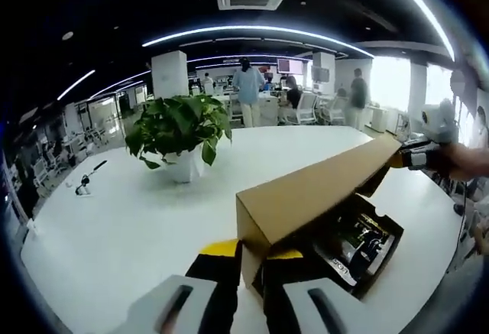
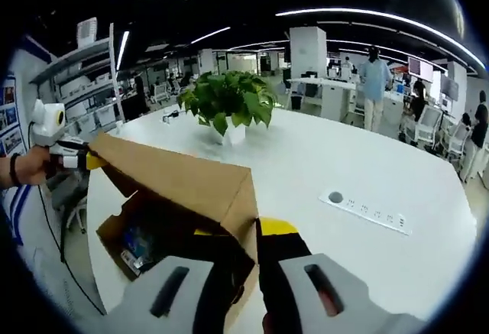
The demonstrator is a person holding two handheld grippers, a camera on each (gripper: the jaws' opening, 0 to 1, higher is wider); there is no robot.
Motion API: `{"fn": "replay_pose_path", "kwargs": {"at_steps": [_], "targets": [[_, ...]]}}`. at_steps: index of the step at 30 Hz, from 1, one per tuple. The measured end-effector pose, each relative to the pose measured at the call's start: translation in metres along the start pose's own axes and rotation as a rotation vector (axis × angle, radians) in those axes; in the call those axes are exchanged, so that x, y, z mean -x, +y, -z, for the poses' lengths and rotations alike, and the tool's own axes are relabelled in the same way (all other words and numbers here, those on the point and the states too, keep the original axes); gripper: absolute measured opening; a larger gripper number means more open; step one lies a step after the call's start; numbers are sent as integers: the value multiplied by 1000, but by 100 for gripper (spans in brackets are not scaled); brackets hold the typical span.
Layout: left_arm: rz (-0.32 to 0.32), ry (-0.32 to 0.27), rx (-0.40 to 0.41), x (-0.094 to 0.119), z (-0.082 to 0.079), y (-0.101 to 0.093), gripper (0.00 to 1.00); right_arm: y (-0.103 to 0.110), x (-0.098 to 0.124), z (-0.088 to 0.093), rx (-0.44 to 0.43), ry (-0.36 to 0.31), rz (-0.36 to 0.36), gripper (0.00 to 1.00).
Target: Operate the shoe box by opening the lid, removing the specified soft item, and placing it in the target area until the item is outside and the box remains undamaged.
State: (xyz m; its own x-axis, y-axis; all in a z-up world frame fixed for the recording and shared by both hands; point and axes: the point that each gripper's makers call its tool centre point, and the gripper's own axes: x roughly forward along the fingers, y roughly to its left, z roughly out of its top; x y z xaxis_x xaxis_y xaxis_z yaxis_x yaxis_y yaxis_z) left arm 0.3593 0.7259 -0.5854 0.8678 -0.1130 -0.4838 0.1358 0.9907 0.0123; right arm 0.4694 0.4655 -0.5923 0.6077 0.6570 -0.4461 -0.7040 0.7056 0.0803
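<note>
The shoe box [image 1: 365, 251] lies on the white table [image 1: 137, 227] with its brown cardboard lid [image 1: 306, 192] lifted off its dark inside. My left gripper [image 1: 252, 254] is shut on the lid's near end wall. At the lid's far end, the right gripper [image 1: 416, 155] pinches the corner. From the other side, my right gripper [image 2: 249, 235] grips the lid [image 2: 191, 181] by its near corner, and the left gripper [image 2: 72, 158] holds the far corner, with a hand behind it. Under the lid the box [image 2: 114, 231] shows dark packed contents with a blue patch; I cannot make out the soft item.
A potted green plant [image 1: 183, 131] [image 2: 229, 101] stands mid-table beyond the box. A power strip [image 2: 367, 212] is set in the table to the right. A small black object [image 1: 84, 185] lies at the far left. Several people and desks are in the background.
</note>
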Motion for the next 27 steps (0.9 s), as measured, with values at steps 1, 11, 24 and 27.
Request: {"fn": "replay_pose_path", "kwargs": {"at_steps": [1,11,24,27], "targets": [[-2,-3,3,-2,-2,1,8,-2,-2,-1,7,-1,5,7],[-20,-2,67,-21,12,12,5,-9,-16,8,-2,20,14,3],[-32,20,67,-42,14,21,3,-19,-33,8,-45,8,2,1],[-34,22,69,-46,14,23,3,-19,-35,9,-47,9,0,0]]}}
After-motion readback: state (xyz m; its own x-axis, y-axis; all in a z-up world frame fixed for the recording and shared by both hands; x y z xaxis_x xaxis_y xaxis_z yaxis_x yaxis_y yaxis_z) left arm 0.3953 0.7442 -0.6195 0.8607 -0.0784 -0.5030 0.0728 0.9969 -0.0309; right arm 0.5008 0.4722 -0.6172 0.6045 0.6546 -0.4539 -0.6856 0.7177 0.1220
